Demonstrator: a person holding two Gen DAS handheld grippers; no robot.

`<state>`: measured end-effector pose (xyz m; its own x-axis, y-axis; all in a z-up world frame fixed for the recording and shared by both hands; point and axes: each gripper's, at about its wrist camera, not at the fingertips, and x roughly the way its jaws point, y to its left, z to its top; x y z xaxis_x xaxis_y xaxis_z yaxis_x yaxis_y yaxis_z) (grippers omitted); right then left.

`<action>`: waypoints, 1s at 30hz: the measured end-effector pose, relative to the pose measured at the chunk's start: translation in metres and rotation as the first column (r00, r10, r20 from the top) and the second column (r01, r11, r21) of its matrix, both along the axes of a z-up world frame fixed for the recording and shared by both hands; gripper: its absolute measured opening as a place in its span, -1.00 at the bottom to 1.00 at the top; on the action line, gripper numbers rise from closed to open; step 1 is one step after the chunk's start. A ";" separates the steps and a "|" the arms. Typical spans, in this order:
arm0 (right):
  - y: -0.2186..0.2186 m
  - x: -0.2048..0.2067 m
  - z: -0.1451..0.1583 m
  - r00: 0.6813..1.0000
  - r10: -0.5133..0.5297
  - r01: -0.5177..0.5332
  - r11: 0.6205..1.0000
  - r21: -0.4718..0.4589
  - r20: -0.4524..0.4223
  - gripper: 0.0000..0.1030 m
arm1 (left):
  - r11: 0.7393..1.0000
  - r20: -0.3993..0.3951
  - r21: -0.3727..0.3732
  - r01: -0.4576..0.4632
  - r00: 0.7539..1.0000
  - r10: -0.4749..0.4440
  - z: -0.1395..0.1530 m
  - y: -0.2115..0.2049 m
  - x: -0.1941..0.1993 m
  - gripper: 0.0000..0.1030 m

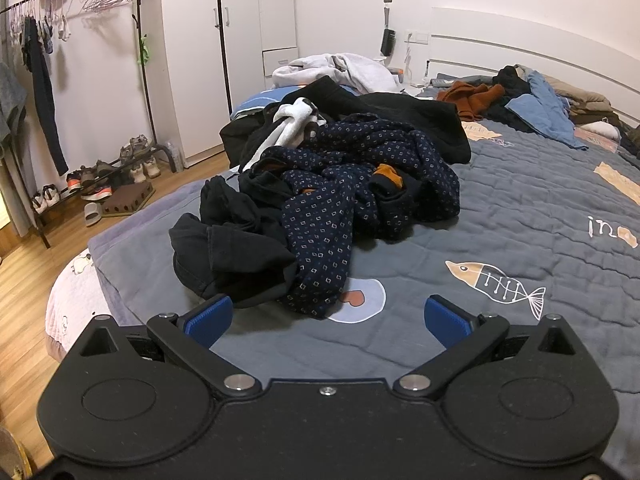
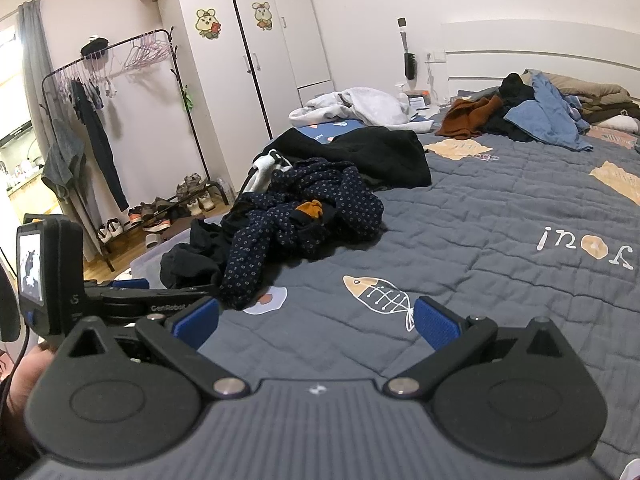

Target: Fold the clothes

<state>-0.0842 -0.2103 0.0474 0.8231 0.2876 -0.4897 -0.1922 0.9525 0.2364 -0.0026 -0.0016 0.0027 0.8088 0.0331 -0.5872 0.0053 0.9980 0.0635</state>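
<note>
1. The left hand-held gripper (image 1: 328, 320) hovers over the bed (image 1: 520, 208), blue pads spread wide and empty, just short of a crumpled navy patterned garment (image 1: 340, 200) tangled with black clothes (image 1: 232, 248).
2. The right hand-held gripper (image 2: 316, 320) is likewise spread, holding nothing, above the quilt's fish print (image 2: 378, 294).

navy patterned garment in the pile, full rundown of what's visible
The navy patterned garment is dark blue soft fabric printed with small pale squares. It lies crumpled and unfolded on the grey quilt, one end trailing toward the cameras. It tangles with black clothes beside it; an orange scrap sits in its folds. Neither hand-held gripper touches it.
</note>
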 end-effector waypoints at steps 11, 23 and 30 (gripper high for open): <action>0.000 -0.002 0.001 1.000 0.001 -0.001 1.000 0.001 0.000 1.00 | 1.000 0.002 -0.004 0.005 1.000 -0.005 0.002 0.000 -0.002 1.00; 0.005 -0.001 0.001 1.000 -0.006 0.006 1.000 0.003 -0.008 1.00 | 1.000 0.001 -0.023 0.010 1.000 -0.010 0.005 0.005 0.000 1.00; 0.012 0.001 0.007 1.000 -0.002 0.002 1.000 -0.004 -0.008 1.00 | 0.999 0.011 -0.040 0.019 1.000 -0.018 0.005 0.010 0.000 1.00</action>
